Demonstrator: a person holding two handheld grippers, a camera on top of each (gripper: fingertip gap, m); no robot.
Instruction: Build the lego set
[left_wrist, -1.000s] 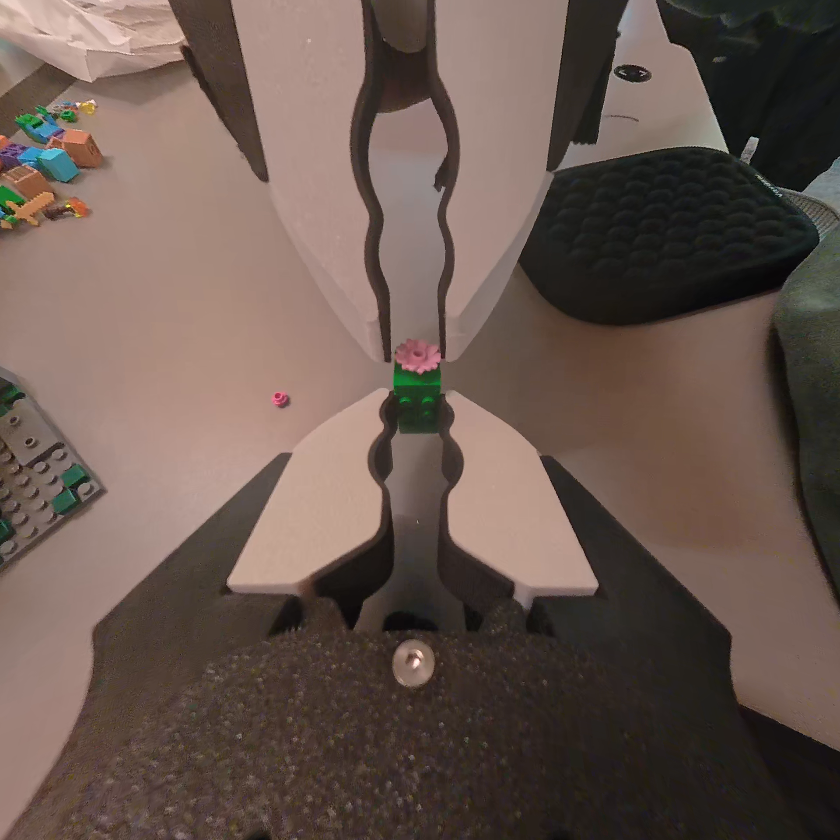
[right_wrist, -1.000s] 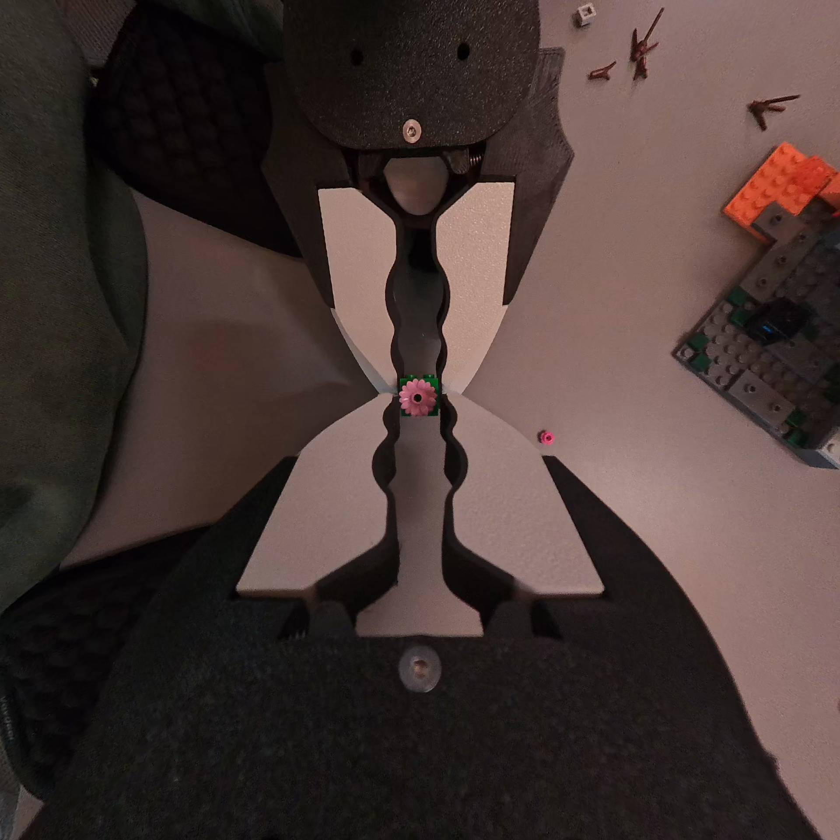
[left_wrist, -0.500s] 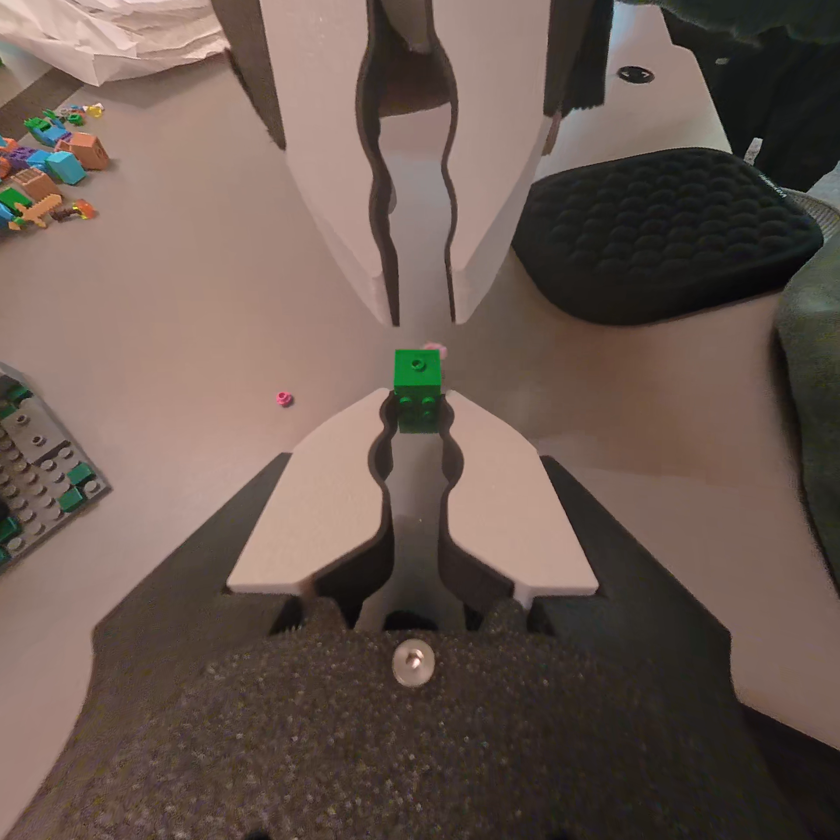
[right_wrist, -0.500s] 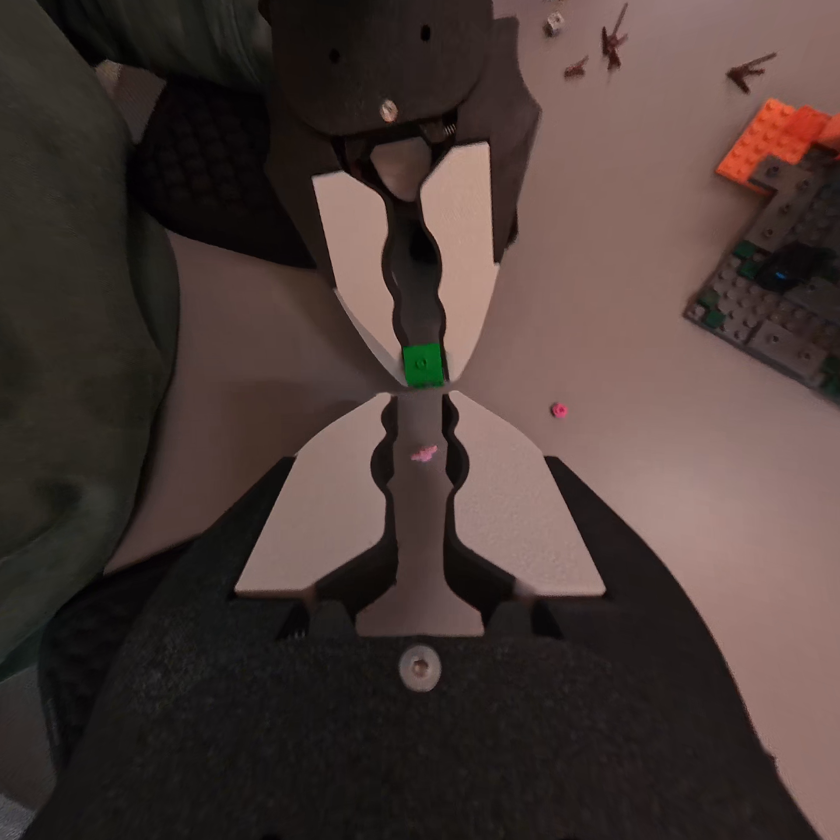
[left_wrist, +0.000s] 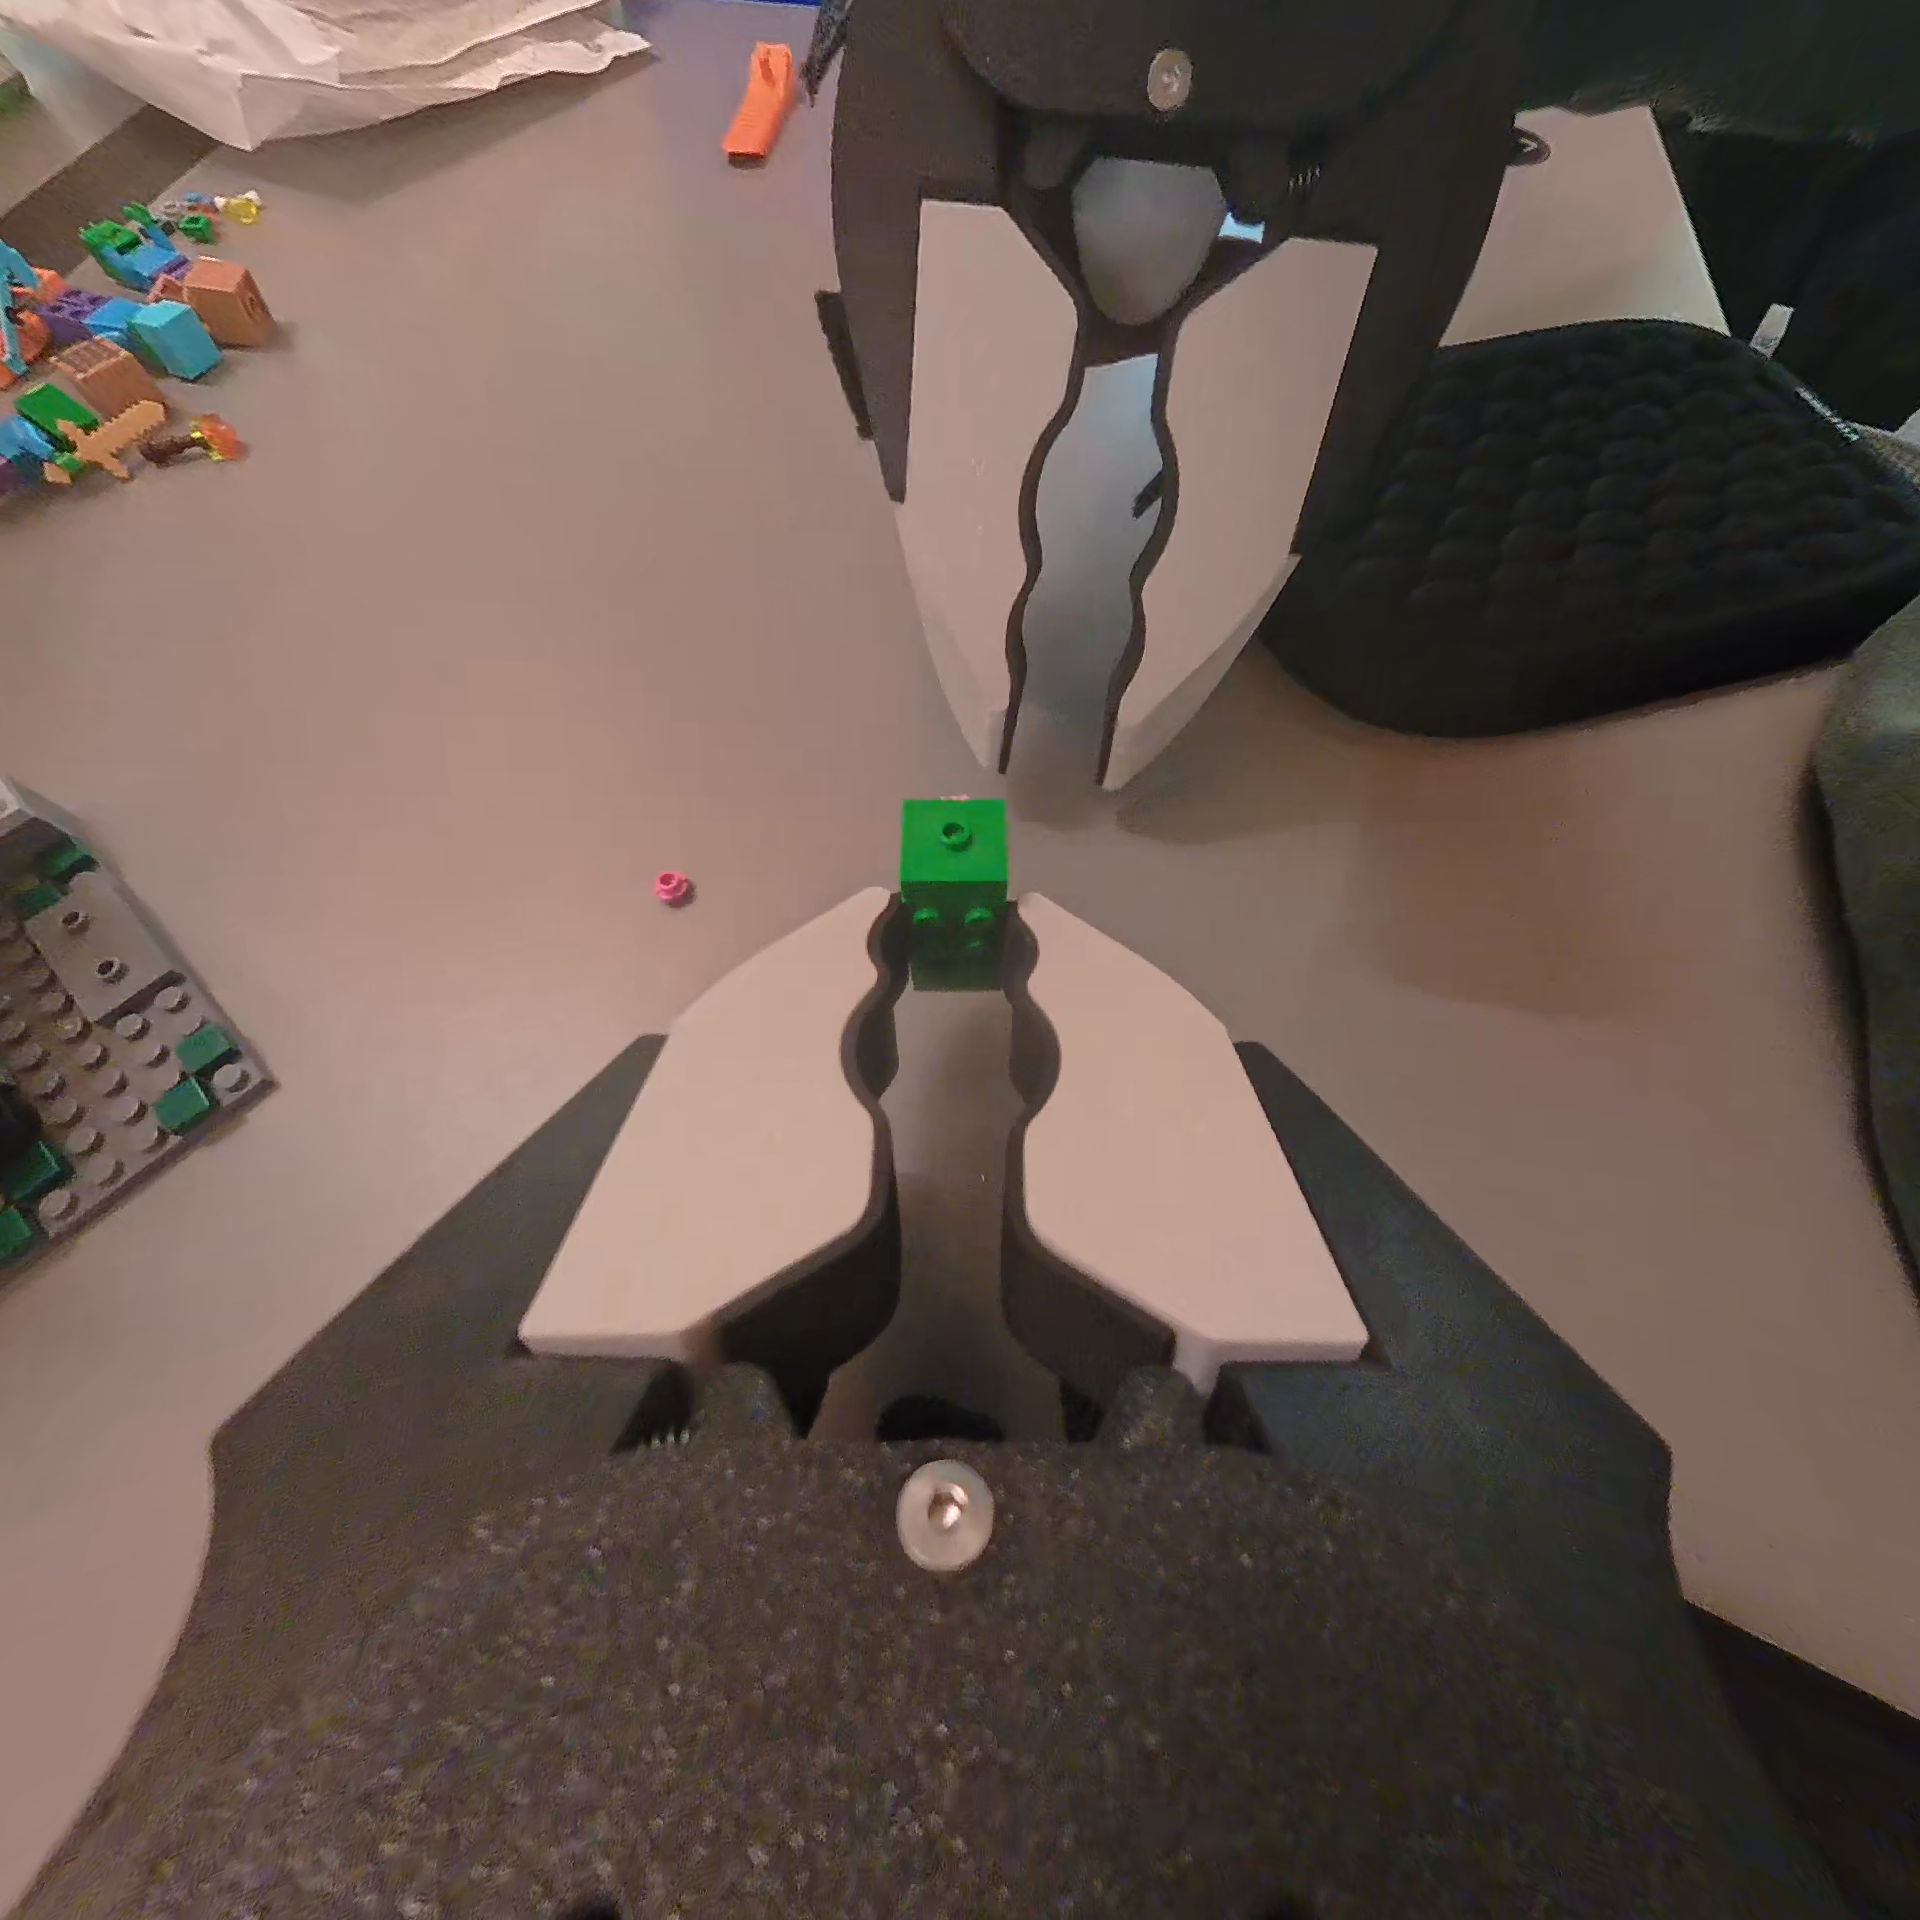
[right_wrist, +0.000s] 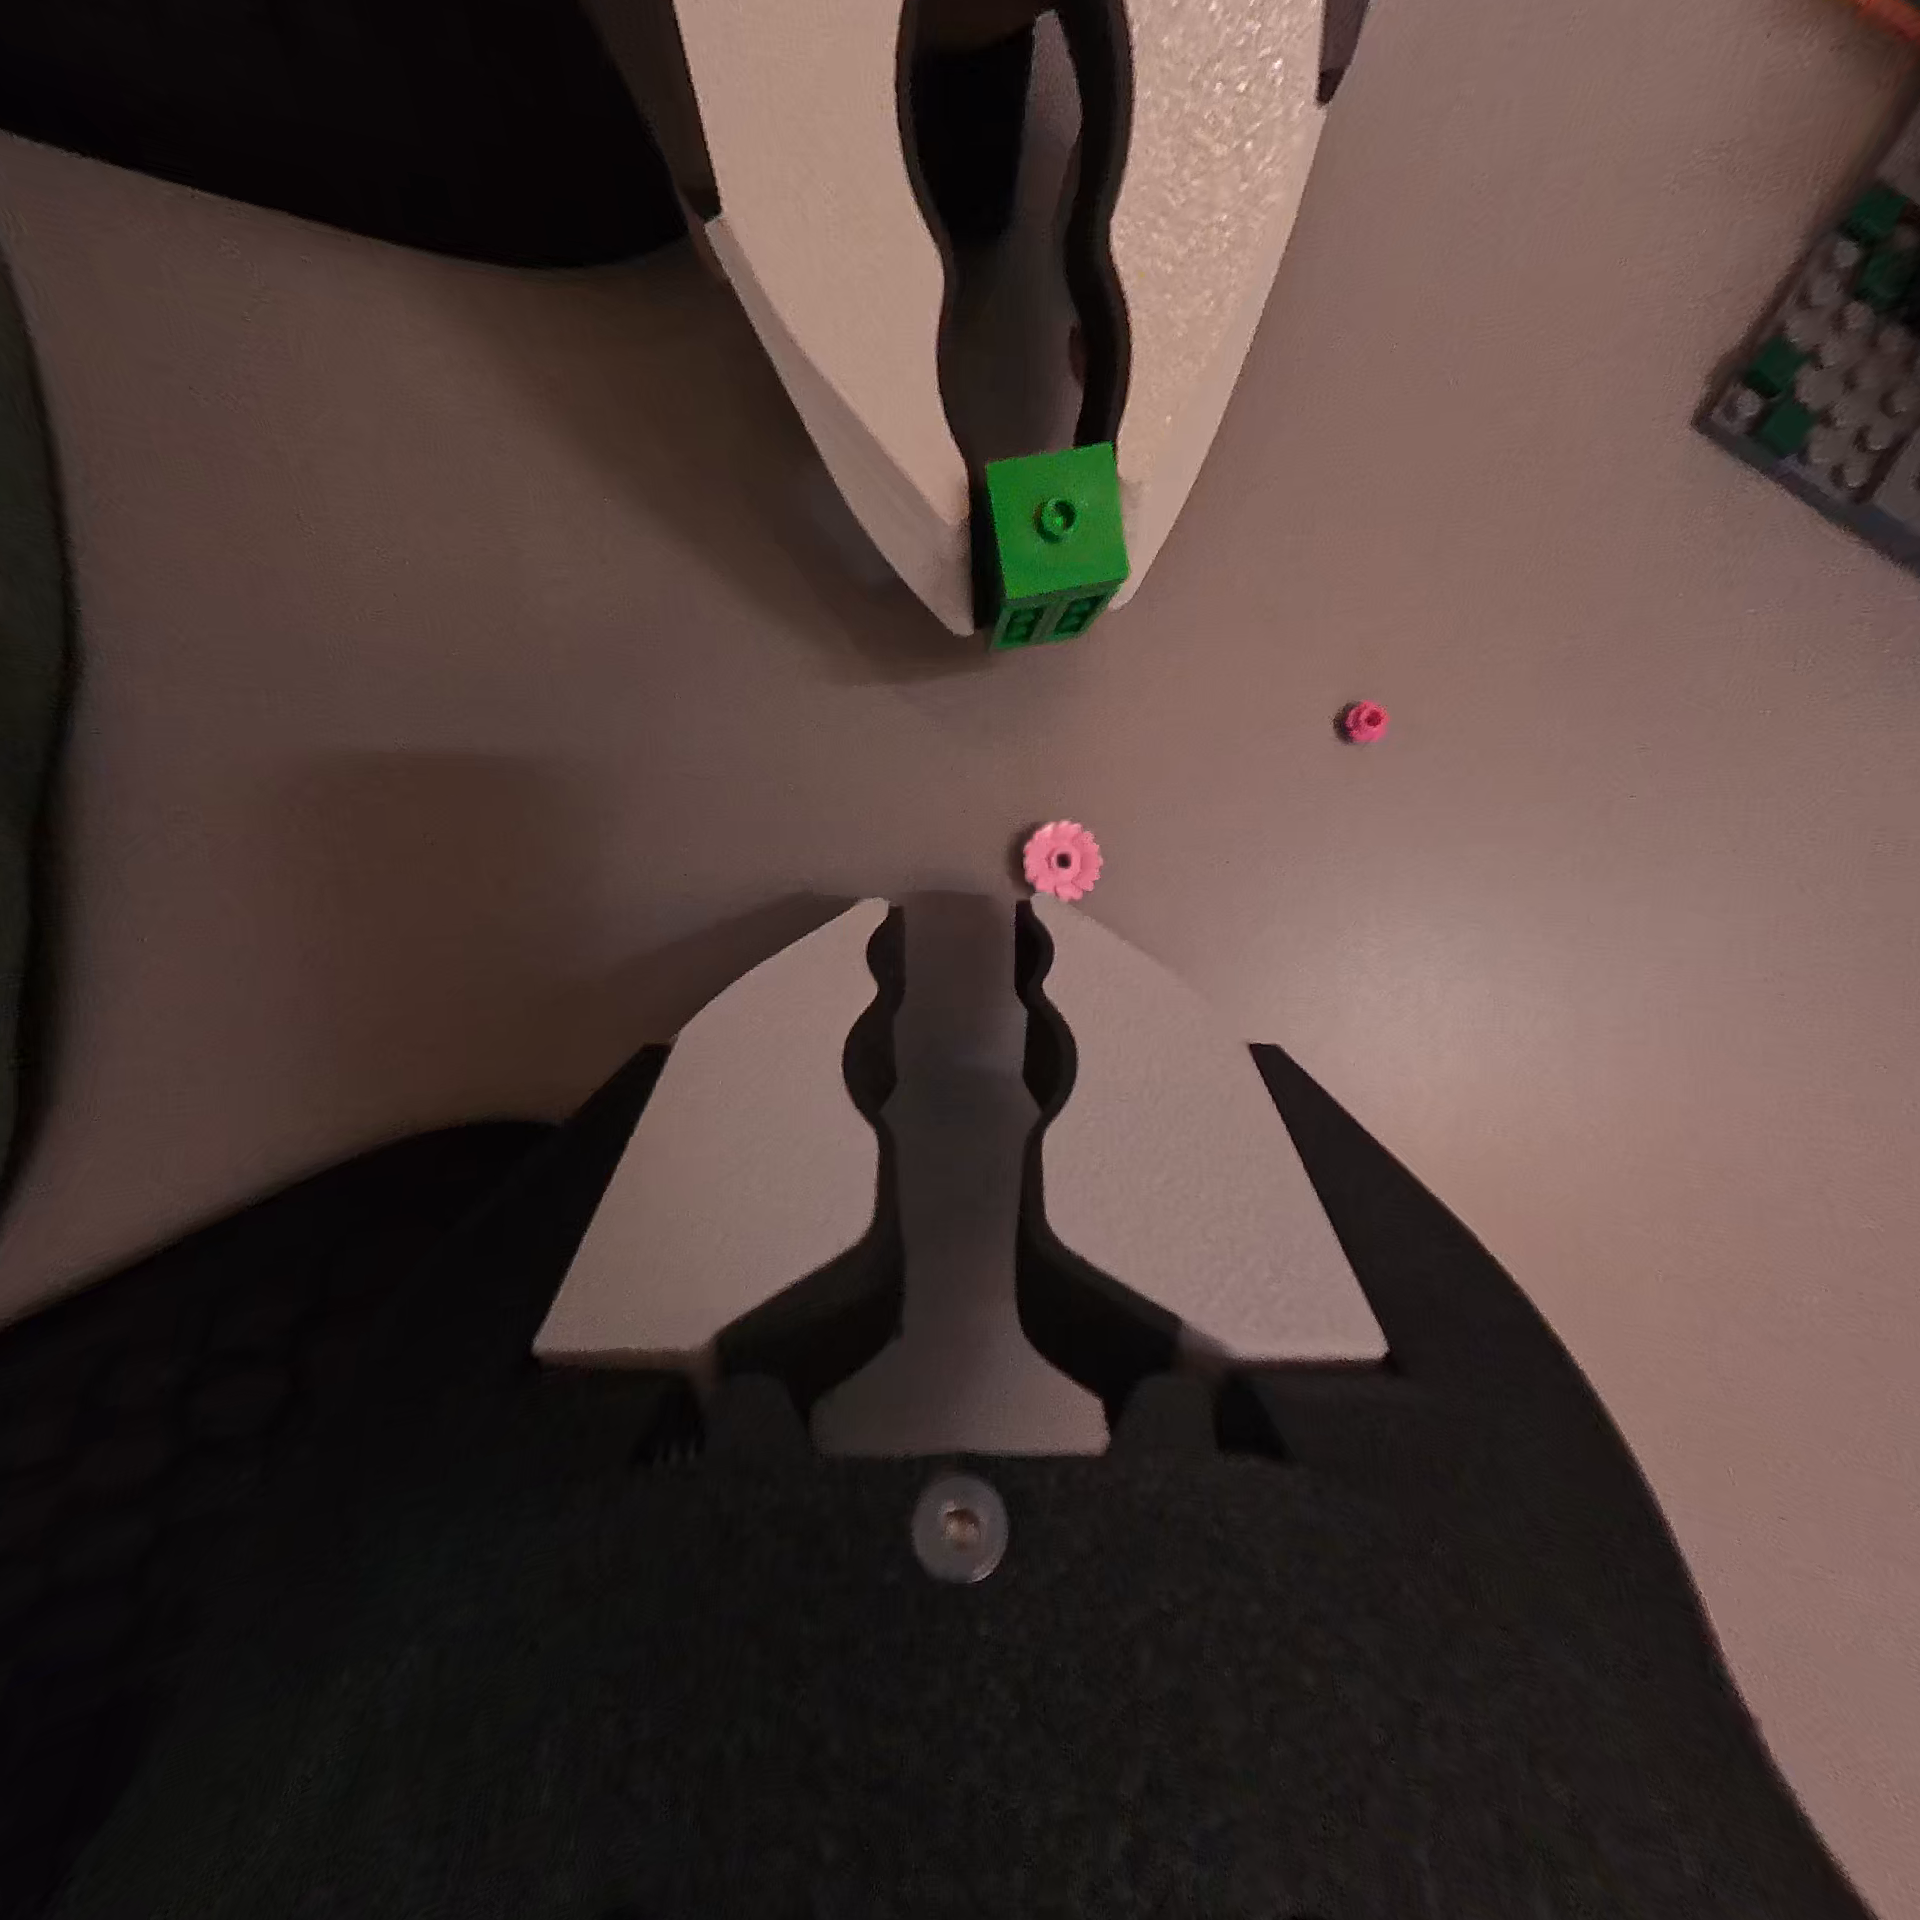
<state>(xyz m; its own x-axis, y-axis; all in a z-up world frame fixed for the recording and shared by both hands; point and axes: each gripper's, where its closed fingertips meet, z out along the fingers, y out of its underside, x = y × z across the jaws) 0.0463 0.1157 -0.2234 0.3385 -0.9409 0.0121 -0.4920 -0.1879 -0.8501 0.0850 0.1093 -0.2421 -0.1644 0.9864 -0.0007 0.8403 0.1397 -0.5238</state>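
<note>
My left gripper is shut on a green brick, its single top stud facing up. It also shows in the right wrist view, holding the same brick above the table. My right gripper holds nothing, and its jaws stand a narrow gap apart. In the left wrist view it hangs tips-down just beyond and right of the brick. A pink flower piece lies flat on the table just past my right fingertip.
A small magenta stud lies loose on the table. A grey baseplate with green bits sits at left. Loose coloured bricks lie far left, near white paper and an orange piece. A black cushion is at right. Some 5 centimeters of space lies between my two pairs of fingers.
The pink flower was on top of the green brick between my right fingertips; it has come off and dropped to the table. My right gripper has drawn back from the brick.
</note>
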